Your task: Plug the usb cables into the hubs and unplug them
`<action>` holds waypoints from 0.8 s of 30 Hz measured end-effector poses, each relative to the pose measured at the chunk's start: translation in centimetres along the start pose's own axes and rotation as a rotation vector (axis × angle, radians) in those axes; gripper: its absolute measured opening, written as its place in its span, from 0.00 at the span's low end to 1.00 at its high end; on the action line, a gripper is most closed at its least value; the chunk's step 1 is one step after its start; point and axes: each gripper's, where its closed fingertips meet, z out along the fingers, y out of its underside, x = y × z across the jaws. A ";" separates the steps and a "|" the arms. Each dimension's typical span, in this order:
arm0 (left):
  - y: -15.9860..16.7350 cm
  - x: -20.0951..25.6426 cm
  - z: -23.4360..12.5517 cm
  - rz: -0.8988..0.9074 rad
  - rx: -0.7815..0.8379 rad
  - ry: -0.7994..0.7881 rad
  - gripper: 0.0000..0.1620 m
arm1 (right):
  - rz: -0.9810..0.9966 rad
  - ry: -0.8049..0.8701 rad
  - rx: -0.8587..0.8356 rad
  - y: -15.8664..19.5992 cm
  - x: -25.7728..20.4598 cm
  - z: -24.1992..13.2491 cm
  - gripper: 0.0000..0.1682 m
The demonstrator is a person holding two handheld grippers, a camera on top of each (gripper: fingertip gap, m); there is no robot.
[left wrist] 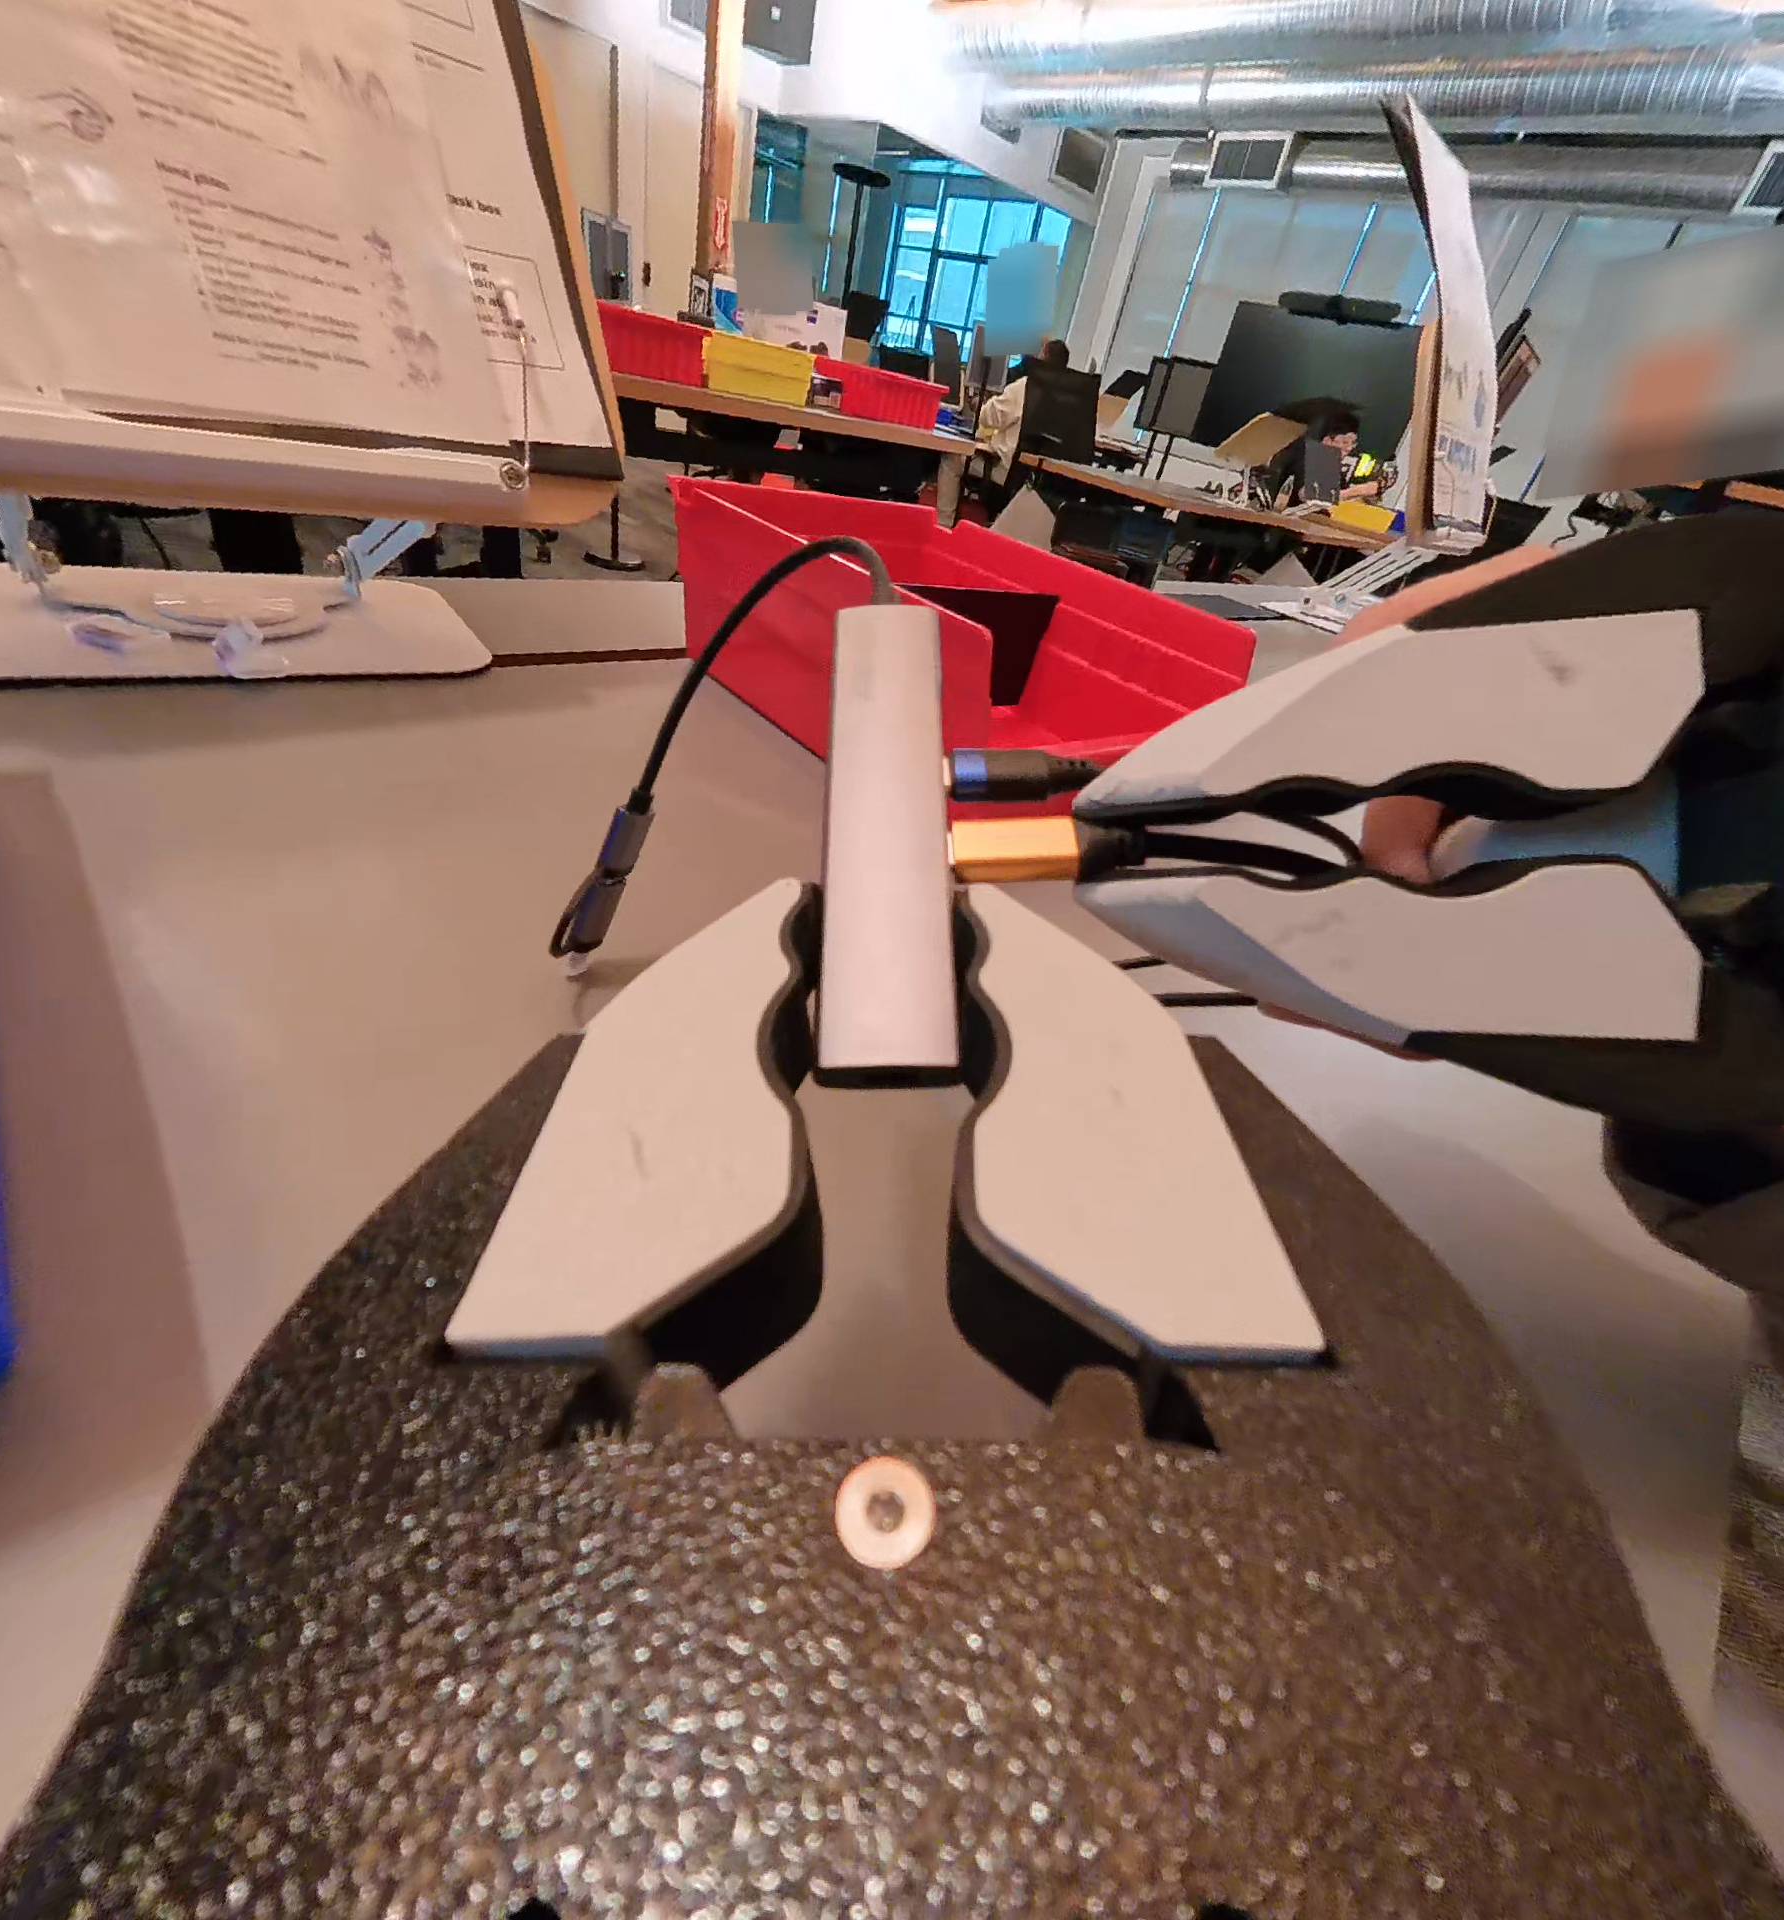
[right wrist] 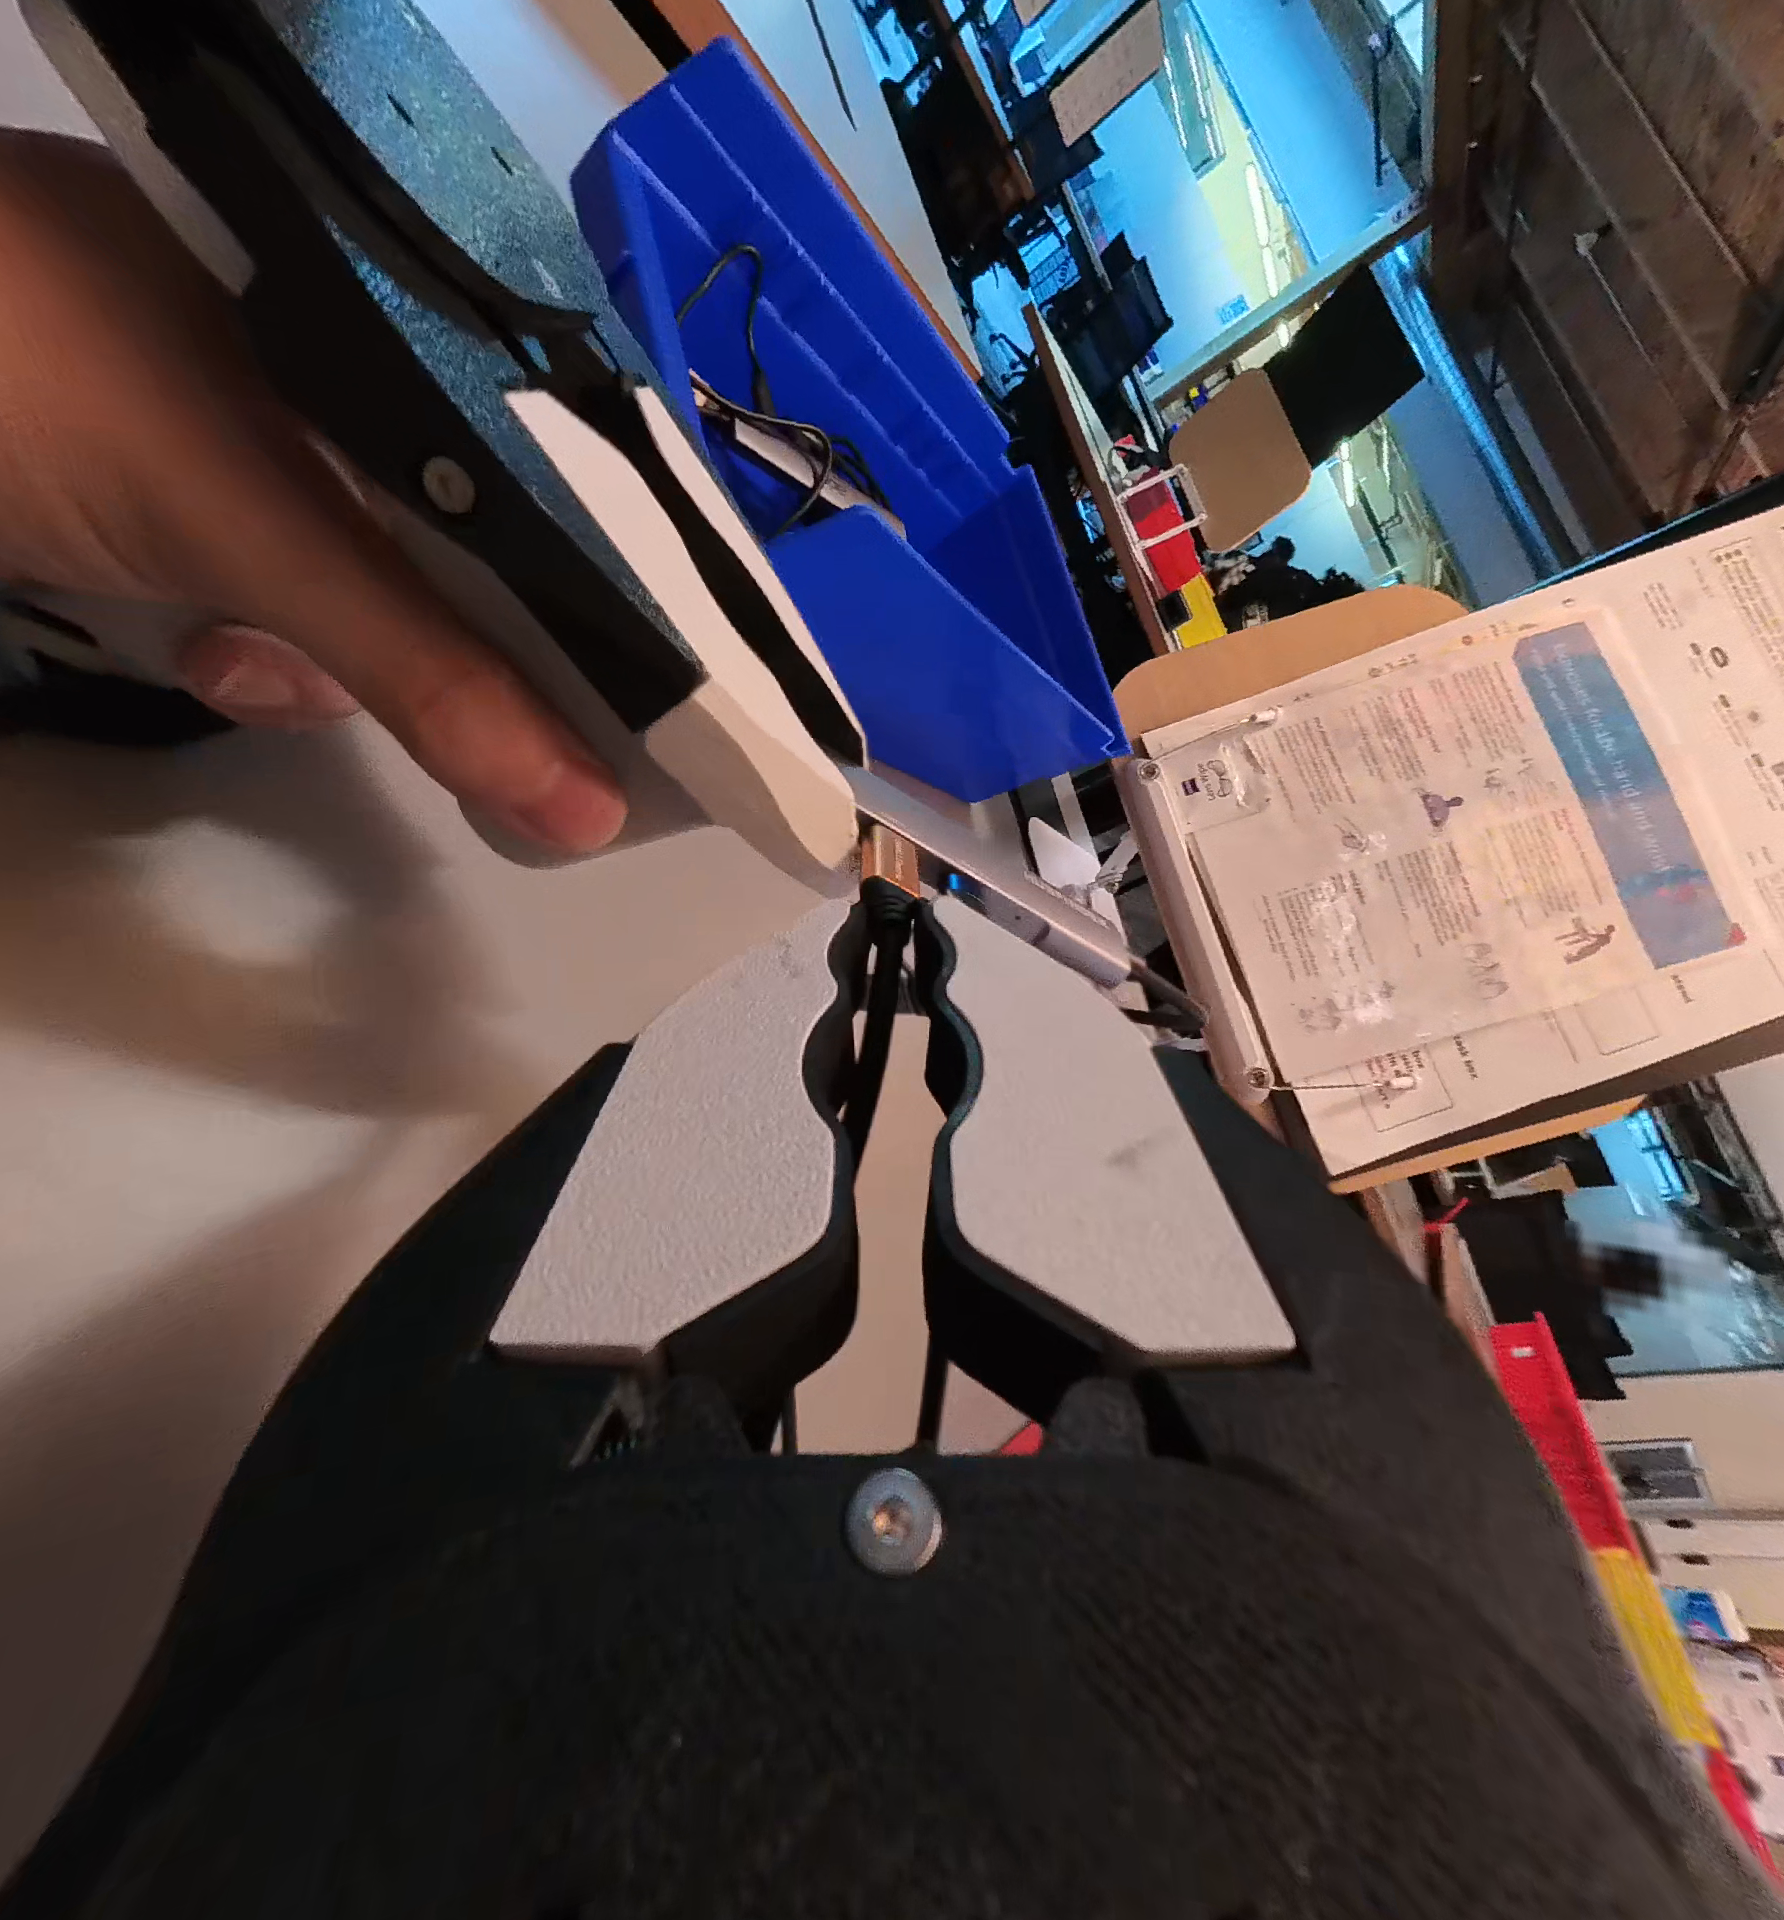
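My left gripper is shut on the near end of a slim silver USB hub and holds it above the table, pointing away. The hub's own black cable hangs off its far end. A blue-tipped black USB plug and a gold USB plug sit in the hub's right side. My right gripper comes in from the right, shut on the gold plug's cable just behind the plug. In the right wrist view my right gripper pinches that black cable below the gold plug and the hub.
A red bin stands behind the hub. A blue bin holding another hub and cables stands at the left. A document stand with printed sheets stands at the back left. A person's hand holds the left gripper. Left and right tips are no more than a few centimetres apart.
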 end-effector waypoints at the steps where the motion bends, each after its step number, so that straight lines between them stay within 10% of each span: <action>1: 0.0 -0.1 0.0 0.017 -0.005 -0.013 0.14 | 0.021 -0.008 -0.005 0.1 -0.1 0.1 0.05; 24: 0.7 -0.9 0.4 0.224 -0.061 -0.209 0.14 | 0.861 -0.016 0.021 1.6 -1.0 0.5 0.04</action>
